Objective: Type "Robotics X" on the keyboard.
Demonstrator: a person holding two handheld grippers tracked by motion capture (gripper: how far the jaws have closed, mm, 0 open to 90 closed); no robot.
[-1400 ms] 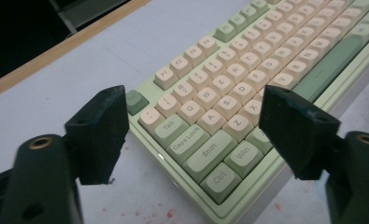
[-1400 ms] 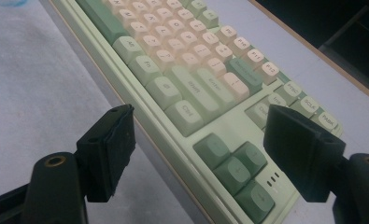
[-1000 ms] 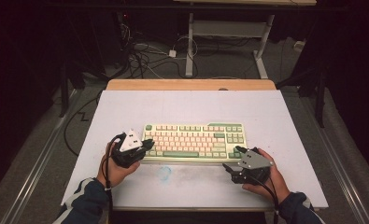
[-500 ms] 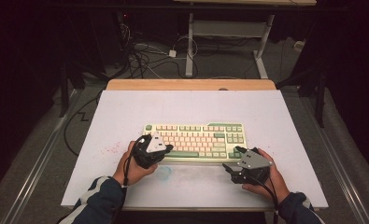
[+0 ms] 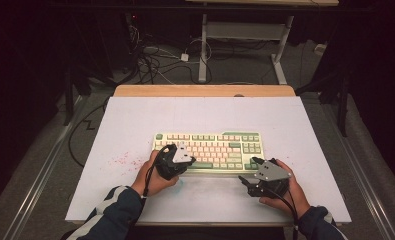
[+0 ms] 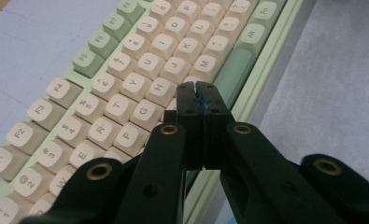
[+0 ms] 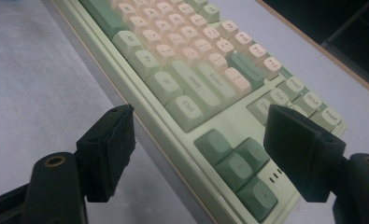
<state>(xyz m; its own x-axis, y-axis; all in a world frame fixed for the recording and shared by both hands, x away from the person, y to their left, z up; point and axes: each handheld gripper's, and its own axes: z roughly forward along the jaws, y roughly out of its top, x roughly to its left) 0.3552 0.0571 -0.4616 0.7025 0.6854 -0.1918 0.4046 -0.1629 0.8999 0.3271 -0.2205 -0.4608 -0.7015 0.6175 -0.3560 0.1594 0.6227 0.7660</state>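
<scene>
- White tabletop point(image 5: 135, 130) carries the keyboard point(image 5: 210, 150) near its front middle, long axis running side to side.
- Left gripper point(image 6: 195, 88), jaws pressed together, points down over the letter keys point(image 6: 126, 88) just beside the space bar point(image 6: 233, 70).
- Right gripper point(image 7: 198, 154), jaws wide apart, waits off the keyboard's near right corner by the arrow keys point(image 7: 238, 163); bare tabletop lies in front.
</scene>
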